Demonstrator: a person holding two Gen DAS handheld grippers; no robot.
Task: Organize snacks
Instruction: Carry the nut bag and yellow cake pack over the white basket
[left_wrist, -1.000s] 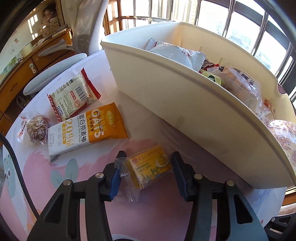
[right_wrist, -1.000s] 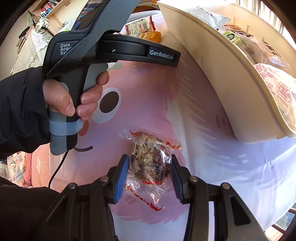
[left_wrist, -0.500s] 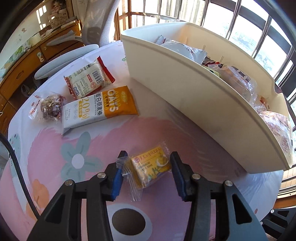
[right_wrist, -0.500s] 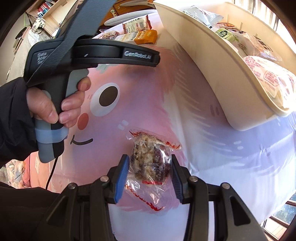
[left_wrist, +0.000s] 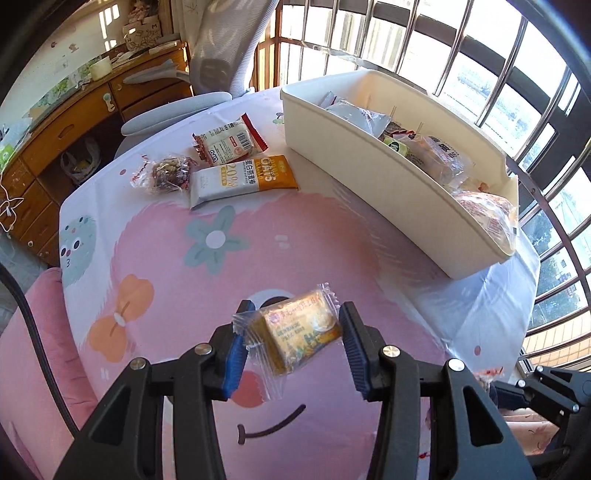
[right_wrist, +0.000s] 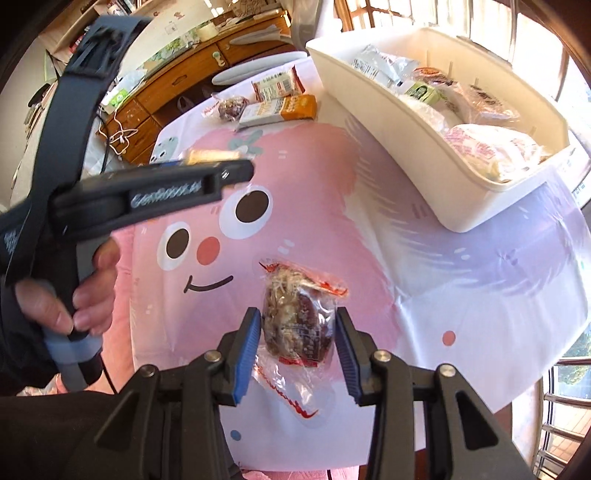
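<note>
My left gripper is shut on a yellow snack packet in a clear wrapper, held above the pink cartoon tablecloth. My right gripper grips a brown nut snack in a clear wrapper with red edges, its jaws closing on it, just off the cloth. The white bin, full of wrapped snacks, stands at the far right of the table. In the right wrist view the bin is at upper right. A hand holds the left gripper's handle there, and the yellow packet shows at its tip.
An orange-and-white oat bar, a white packet with red ends and a second nut snack lie at the table's far left. Behind stand a grey chair and a wooden cabinet. Window bars line the right side.
The left gripper has risen and drawn back from the bin with the yellow packet. The right gripper has lifted a little with the nut snack, and more of the table shows.
</note>
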